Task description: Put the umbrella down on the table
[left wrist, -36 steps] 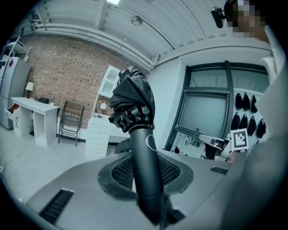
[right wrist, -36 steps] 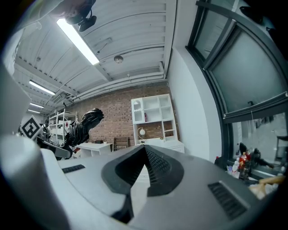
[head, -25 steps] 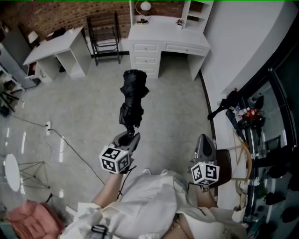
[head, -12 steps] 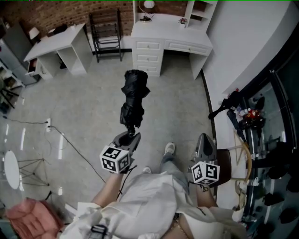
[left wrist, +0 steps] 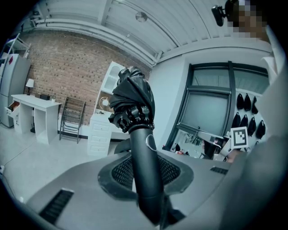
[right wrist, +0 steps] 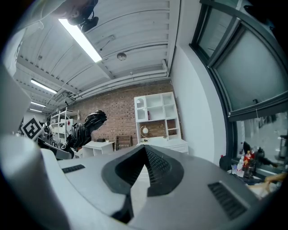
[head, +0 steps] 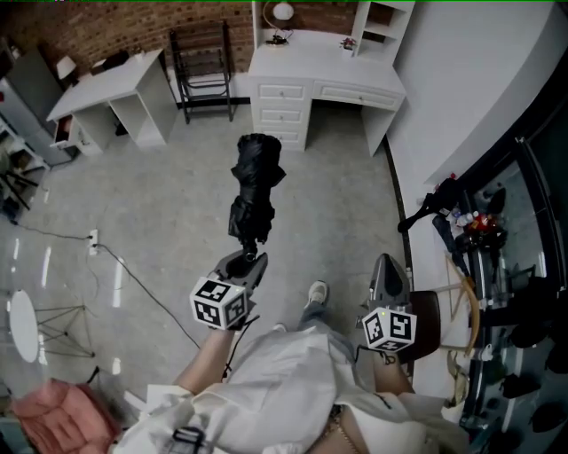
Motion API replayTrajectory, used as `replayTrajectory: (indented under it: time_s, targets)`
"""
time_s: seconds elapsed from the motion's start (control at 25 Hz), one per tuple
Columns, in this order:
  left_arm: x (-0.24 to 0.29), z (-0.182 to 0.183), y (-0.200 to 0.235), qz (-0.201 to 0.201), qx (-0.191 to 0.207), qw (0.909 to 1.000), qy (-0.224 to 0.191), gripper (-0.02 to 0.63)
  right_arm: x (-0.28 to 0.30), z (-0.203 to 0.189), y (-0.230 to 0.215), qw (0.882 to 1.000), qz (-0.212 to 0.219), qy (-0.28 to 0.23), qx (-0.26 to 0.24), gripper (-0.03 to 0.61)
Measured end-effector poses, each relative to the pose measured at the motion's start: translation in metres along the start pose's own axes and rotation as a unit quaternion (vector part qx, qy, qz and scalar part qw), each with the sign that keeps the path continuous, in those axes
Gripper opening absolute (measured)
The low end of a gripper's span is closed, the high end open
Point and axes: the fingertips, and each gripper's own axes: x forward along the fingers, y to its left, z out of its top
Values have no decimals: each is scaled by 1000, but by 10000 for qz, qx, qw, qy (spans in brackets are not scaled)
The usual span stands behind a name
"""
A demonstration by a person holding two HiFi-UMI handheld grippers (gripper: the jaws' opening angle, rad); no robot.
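As things stand: umbrella point(head: 255, 182) is on no worktop, up in the air over the grey floor point(head: 160, 204).
Umbrella state: black, folded, canopy end pointing away from the person point(head: 284, 390) toward the white dresser worktop point(head: 306, 62), well short of it.
Left tongs point(head: 251, 257): clamped on the umbrella's handle, which runs up between the jaws.
Right tongs point(head: 387, 266): jaws together, nothing in them, held at the person's right side.
Other worktop: white desk point(head: 98, 89) far left, near the brick wall point(head: 115, 27).
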Motion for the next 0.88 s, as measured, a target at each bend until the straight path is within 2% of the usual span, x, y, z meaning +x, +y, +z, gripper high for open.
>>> replayTrajectory:
  time_s: [0.4,0.88]
  targets:
    - [76,24,5,2,65,10000,71,114,60,-2,-49,10000,-16,-11,85,17]
    - [199,76,13,30,79,9999,111,114,167,12,-125,9999,19,-6,138,17]
